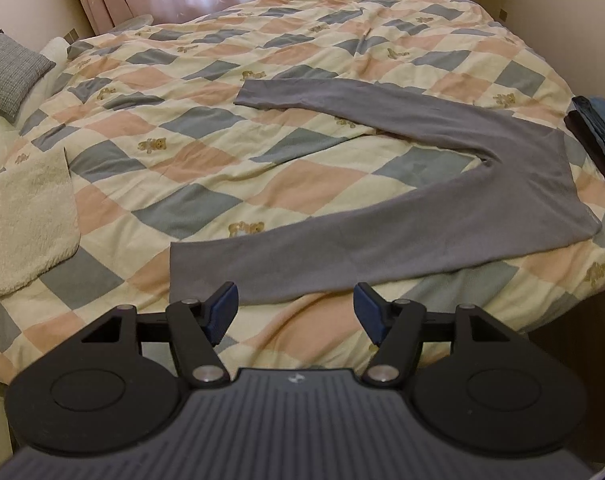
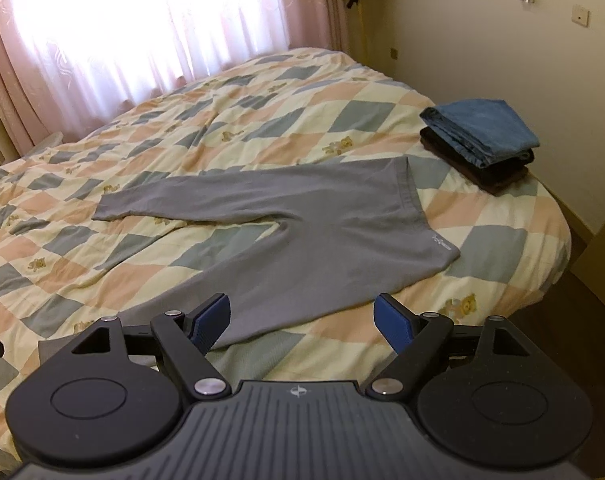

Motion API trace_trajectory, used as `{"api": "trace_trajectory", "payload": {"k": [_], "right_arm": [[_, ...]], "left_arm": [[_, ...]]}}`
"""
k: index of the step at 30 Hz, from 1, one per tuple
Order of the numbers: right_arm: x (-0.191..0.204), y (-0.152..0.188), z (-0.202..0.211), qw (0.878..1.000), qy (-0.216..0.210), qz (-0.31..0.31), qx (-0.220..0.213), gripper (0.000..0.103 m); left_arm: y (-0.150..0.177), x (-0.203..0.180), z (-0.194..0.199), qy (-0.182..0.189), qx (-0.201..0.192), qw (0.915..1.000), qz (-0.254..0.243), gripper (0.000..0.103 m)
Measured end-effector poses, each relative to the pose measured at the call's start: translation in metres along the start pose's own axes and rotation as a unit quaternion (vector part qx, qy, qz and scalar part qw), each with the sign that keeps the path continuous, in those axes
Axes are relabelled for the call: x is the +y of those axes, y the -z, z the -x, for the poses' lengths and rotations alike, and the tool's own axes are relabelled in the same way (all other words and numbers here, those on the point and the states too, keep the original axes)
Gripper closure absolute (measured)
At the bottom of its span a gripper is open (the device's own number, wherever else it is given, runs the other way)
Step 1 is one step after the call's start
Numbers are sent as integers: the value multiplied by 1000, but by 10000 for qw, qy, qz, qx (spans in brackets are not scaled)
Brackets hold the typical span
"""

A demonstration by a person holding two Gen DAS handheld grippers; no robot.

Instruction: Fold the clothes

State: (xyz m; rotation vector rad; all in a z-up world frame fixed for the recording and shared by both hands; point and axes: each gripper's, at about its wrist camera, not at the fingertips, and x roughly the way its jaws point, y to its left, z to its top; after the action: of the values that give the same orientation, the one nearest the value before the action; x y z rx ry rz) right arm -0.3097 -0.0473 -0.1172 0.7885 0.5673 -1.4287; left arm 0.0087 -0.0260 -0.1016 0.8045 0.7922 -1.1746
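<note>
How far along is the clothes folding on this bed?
Done: a folded stack, blue jeans on darker items, sits at the bed's far right edge. In hand: nothing; the left gripper and right gripper are both open above the quilt. Left: the grey leggings lie flat, legs spread in a V, not yet folded. A cream fleece piece lies nearby.

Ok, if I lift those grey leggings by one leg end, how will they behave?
The grey leggings lie flat and thin on the quilt, so they will probably hang limp and feel light. The legs are splayed apart, so the other leg would likely trail and drag.
</note>
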Motion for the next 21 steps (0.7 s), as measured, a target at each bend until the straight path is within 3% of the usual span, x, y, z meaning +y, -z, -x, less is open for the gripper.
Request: {"api": "trace_trajectory", "payload": {"k": [21], "right_arm": [[-4, 22, 33, 9994, 177, -51, -295, 20]], "left_arm": [[32, 16, 23, 75, -156, 9998, -24, 40]]}}
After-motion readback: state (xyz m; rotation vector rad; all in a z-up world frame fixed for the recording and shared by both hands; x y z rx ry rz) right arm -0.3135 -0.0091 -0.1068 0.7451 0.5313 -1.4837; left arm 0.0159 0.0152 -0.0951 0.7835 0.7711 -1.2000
